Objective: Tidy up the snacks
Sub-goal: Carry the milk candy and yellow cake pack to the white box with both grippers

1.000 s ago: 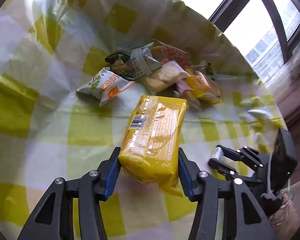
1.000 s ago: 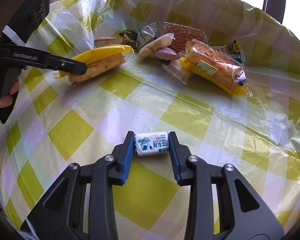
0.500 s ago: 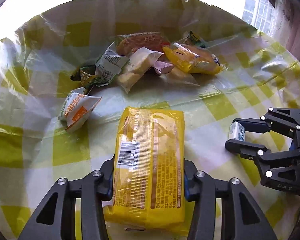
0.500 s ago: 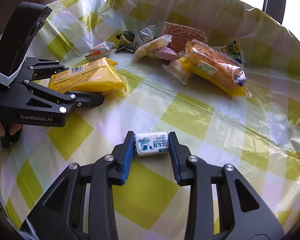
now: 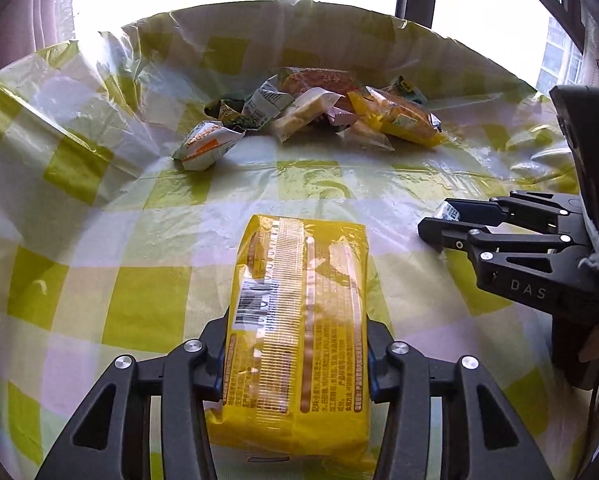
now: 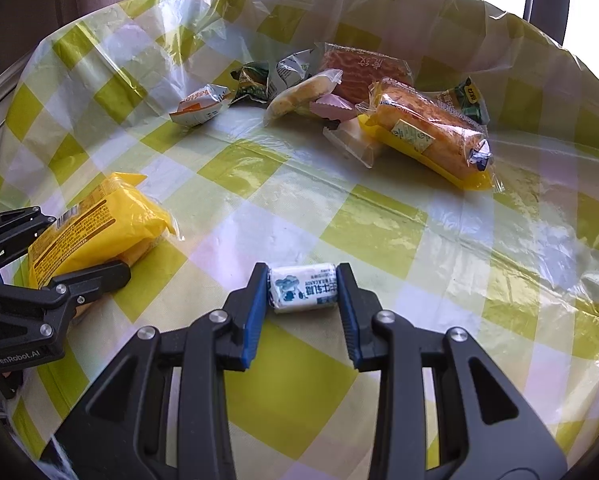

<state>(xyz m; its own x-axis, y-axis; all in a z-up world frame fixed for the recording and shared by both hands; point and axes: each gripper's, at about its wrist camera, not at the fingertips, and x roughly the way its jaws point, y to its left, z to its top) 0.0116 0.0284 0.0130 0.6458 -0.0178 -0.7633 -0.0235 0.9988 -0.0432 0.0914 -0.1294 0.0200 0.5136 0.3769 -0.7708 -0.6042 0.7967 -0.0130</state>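
A yellow snack packet [image 5: 299,300] lies lengthwise between the fingers of my left gripper [image 5: 295,344], which is shut on its sides. The right wrist view shows the same packet [image 6: 99,224] low over the checked cloth at the left, held by the left gripper [image 6: 75,244]. My right gripper [image 6: 302,294] is shut on a small white wrapped candy [image 6: 303,285] with blue print, near the table's front. Seen from the left wrist, the right gripper [image 5: 439,216] sits at the right with the candy [image 5: 448,211] at its tips.
A pile of wrapped snacks [image 6: 339,80] lies at the back of the yellow-checked tablecloth [image 6: 371,224], with a bread roll in a yellow tray [image 6: 427,132] and an orange-and-white packet [image 6: 199,104]. Crinkled cloth rises behind the pile; windows and curtains stand beyond.
My left gripper has swung round and come back toward the near left with the yellow packet, away from the pile. The right gripper and its candy have not moved.
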